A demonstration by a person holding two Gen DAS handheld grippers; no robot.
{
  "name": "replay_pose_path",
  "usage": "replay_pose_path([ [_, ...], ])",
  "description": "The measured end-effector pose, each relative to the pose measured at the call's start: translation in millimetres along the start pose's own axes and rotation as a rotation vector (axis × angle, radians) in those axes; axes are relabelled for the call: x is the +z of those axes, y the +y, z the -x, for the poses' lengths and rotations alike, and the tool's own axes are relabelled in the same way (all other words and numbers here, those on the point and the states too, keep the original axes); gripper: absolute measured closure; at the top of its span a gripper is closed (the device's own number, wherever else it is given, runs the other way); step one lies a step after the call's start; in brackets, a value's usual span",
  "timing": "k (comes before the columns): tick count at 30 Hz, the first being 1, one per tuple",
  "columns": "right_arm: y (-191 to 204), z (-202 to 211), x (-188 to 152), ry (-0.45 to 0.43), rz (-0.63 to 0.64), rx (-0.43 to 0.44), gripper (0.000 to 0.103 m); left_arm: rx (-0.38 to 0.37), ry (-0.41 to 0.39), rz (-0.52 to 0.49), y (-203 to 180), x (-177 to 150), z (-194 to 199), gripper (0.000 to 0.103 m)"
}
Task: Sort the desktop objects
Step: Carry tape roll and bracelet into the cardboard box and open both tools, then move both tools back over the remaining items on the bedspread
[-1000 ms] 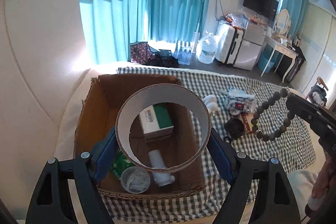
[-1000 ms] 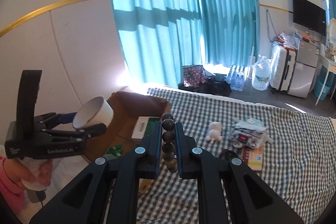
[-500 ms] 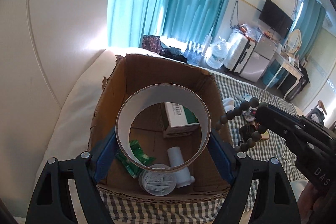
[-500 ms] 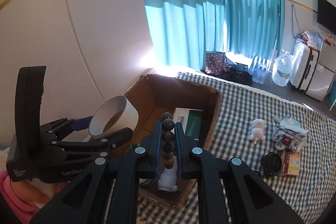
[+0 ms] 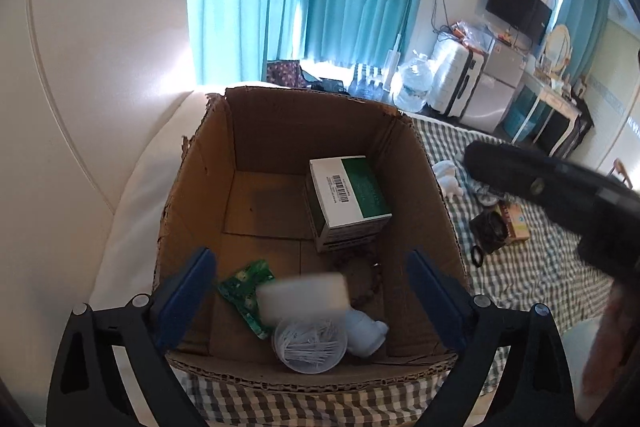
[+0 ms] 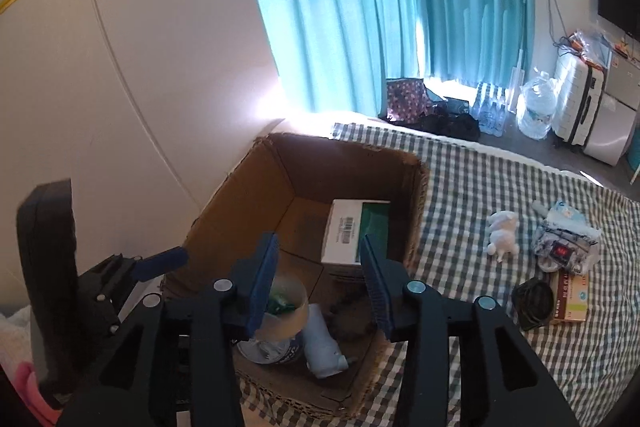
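The white tape ring (image 5: 302, 293) shows as a blurred pale shape inside the cardboard box (image 5: 200, 195), low in the near part, over the round tub of cotton swabs (image 5: 309, 345) and the white bottle (image 5: 366, 331). The bead bracelet (image 5: 366, 273) lies dark on the box floor, just in front of the green-and-white carton (image 5: 347, 201) that sits toward the far right corner. A green packet (image 5: 248, 289) rests near the left wall of the box.

Both tools hang above the box with nothing between their fingers. The left tool (image 5: 310, 287) has its 2 blue pads set wide apart, 1 at each side of the near rim. The right tool (image 6: 318, 281) has its pads apart too (a narrower gap than the left one), and through that gap the carton shows.

The box stands at the left end of the bed, on a green-checked cloth (image 6: 480, 187). To the right on the cloth lie a small white plush toy (image 6: 502, 235), a patterned pouch (image 6: 564, 243), a dark round object (image 6: 532, 301) and a flat orange-edged booklet (image 6: 570, 297), all well apart from the box. Teal curtains (image 6: 360, 7) hang behind.
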State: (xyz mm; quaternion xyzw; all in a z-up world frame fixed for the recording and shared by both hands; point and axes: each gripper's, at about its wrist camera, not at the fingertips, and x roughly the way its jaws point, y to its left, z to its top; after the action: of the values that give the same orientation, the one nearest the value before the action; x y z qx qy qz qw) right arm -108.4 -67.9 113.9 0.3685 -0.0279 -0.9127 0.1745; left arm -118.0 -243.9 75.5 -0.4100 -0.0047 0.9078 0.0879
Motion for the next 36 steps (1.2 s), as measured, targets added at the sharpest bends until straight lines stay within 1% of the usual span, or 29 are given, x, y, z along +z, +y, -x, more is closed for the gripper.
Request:
replay_pose_path([
  [4,-18.9,30.2,-2.1,-0.034,-0.016,-0.049,0.060,0.013,0.027,-0.018,-10.0,-5.4,-1.4,0.004],
  [8,-53.9,68.4,-17.6,-0.052,-0.052,-0.112,0.059,-0.022,0.025,-0.012,-27.0,-13.9,9.6,0.004],
  [10,-76.2,90.6,-29.1,-0.064,-0.075,-0.153,0.057,-0.034,0.016,-0.044,-44.4,-15.5,19.0,0.004],
  [12,-99.7,109.6,-41.0,-0.068,-0.106,-0.190,0.053,-0.040,0.005,-0.077,-61.8,-17.6,28.9,0.004],
  [14,-120.9,125.0,-52.1,-0.067,-0.137,-0.210,0.050,-0.059,-0.013,-0.101,-82.3,-20.5,40.2,0.004],
  [15,-131.9,132.4,-58.4,-0.064,-0.154,-0.220,0.048,-0.069,-0.018,-0.108,-91.6,-21.9,43.6,0.003],
  [16,-143.2,139.7,-64.4,-0.064,-0.171,-0.232,0.045,-0.078,-0.020,-0.112,-101.0,-22.6,46.1,0.000],
  [18,-165.0,152.2,-75.1,-0.061,-0.200,-0.257,0.029,-0.090,-0.016,-0.111,-122.1,-23.5,48.6,0.000],
  [20,-183.1,160.0,-83.2,-0.057,-0.220,-0.277,0.020,-0.100,-0.007,-0.113,-142.8,-24.7,47.7,0.000],
  [21,-193.2,163.0,-87.5,-0.054,-0.231,-0.277,0.019,-0.098,0.000,-0.117,-154.8,-25.7,45.1,0.000],
  [23,-209.3,165.8,-94.4,-0.054,-0.250,-0.274,0.019,-0.083,0.015,-0.132,-176.8,-27.8,35.9,0.000],
  [26,-234.3,160.8,-103.8,-0.052,-0.275,-0.276,0.019,-0.047,0.030,-0.129,-205.4,-33.5,10.8,0.000],
  [29,-254.7,147.9,-112.3,-0.049,-0.278,-0.285,0.019,-0.026,0.046,-0.119,-228.5,-42.7,-24.5,0.000],
  [31,-267.2,135.2,-118.1,-0.052,-0.279,-0.296,0.019,-0.006,0.046,-0.100,-238.5,-48.9,-51.0,0.000],
  [34,-282.1,111.4,-125.9,-0.064,-0.269,-0.315,0.019,0.036,0.025,-0.073,-248.3,-59.0,-88.3,0.000],
  [36,-288.2,93.4,-130.1,-0.055,-0.250,-0.326,0.019,0.065,0.035,-0.075,-253.1,-62.1,-113.5,0.000],
])
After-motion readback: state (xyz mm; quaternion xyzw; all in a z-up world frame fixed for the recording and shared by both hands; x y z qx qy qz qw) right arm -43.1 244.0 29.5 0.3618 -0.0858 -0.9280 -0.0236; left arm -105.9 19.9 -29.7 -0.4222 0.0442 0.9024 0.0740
